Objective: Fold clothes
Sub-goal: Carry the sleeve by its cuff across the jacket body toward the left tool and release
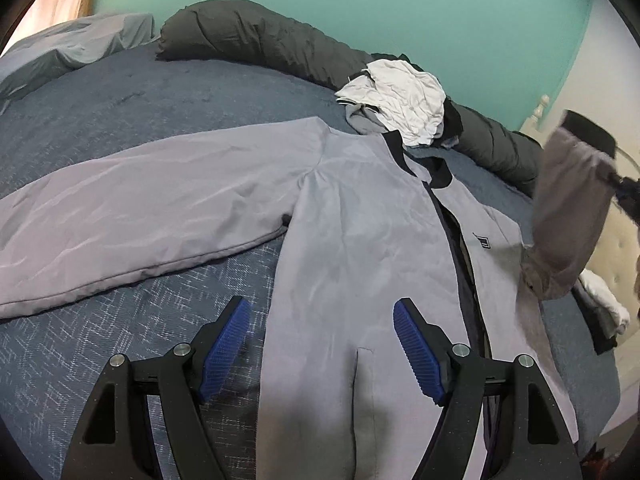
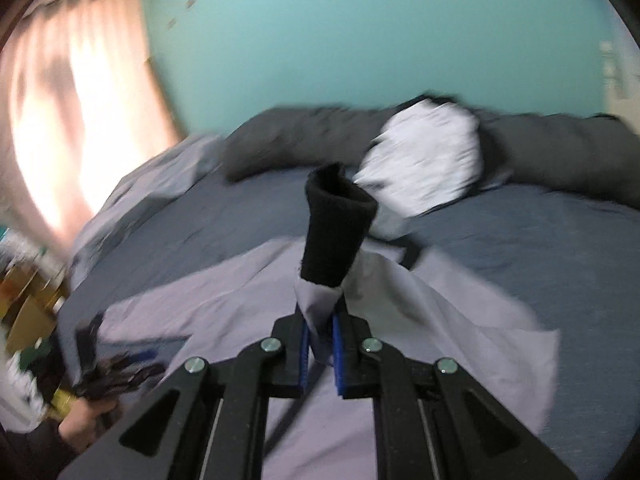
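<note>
Grey nylon of the jacket [image 1: 360,216] lies spread front-up on my blue bedspread [image 1: 120,120], one sleeve [image 1: 120,216] stretched flat to the left. My left gripper [image 1: 322,344] hangs over the hem with its blue pads wide apart, holding nothing. Further right, my right gripper [image 2: 320,340] pinches the other sleeve [image 2: 320,304] just below its black cuff [image 2: 336,228], lifted clear of the bed.

A home bedroom: a bed [image 1: 120,112] with blue cover and pillow [image 1: 72,46]; teal wall [image 1: 360,8]; curtained window [image 2: 72,92]; clothes heaped [image 1: 400,96].
</note>
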`<state>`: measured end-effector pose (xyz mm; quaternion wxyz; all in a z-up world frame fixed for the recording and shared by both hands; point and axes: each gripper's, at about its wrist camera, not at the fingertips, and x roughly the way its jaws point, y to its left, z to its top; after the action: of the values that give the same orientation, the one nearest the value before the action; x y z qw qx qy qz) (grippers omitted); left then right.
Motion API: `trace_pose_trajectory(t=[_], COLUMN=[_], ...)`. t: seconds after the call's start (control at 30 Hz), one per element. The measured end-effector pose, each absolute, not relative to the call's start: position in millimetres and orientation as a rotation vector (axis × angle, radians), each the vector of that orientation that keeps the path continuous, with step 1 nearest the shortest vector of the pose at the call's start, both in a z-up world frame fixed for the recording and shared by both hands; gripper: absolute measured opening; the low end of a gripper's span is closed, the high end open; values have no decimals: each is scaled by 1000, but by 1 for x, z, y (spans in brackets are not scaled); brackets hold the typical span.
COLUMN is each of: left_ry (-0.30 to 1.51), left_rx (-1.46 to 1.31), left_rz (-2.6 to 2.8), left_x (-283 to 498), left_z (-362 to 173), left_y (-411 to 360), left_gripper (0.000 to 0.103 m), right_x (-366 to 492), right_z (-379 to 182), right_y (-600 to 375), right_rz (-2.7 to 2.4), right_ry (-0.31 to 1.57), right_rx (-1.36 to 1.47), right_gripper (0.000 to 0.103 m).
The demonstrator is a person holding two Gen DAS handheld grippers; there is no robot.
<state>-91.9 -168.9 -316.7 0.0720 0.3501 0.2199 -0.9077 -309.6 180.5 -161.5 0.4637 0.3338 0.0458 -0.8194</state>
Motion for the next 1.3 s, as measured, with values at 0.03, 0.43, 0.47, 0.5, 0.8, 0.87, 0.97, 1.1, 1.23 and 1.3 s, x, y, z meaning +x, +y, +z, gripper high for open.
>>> trace_pose_trajectory(t=[0.03,0.43,0.47,0.5,0.8,0.87,0.97,1.1,1.23,1.3], left_ry=[665,702,695,689,682,680,678,671,674,675], left_rx=[1055,1060,1064,1068,1070,1077,1087,1098,1094,1106], left_rz=[-2731,-2739,-2741,-2743,-2747,-2749,-2752,-2758,-2767,-2774], left_x=[-91,-90,-90,-91,-90,-90,-90,-91,-90,-91], left_z=[-317,-317,-317,-318,-316,-316,-315,-313,-310,-311], left_y=[-169,-171,-170,-169,-169,-169,-169,-167,-164,-162], left_gripper=[78,78,78,78,78,78,78,78,79,79], right_x=[-302,-250,-247,-242,-219,-215,-209,-200,-194,-193], right_z=[-172,-259,-262,-263,-295,-300,-309,-319,-318,-315], right_y=[168,95,94,95,91,89,86,83,88,94], right_rz=[-1982,-1713,-1689,-1670,-1544,-1518,-1479,-1437,-1429,-1428], right_ry=[130,171,171,177,200,209,223,245,254,237], right_rx=[839,1015,1014,1017,1091,1109,1135,1172,1196,1199], right_gripper=[9,9,9,9,9,9,9,12,26,39])
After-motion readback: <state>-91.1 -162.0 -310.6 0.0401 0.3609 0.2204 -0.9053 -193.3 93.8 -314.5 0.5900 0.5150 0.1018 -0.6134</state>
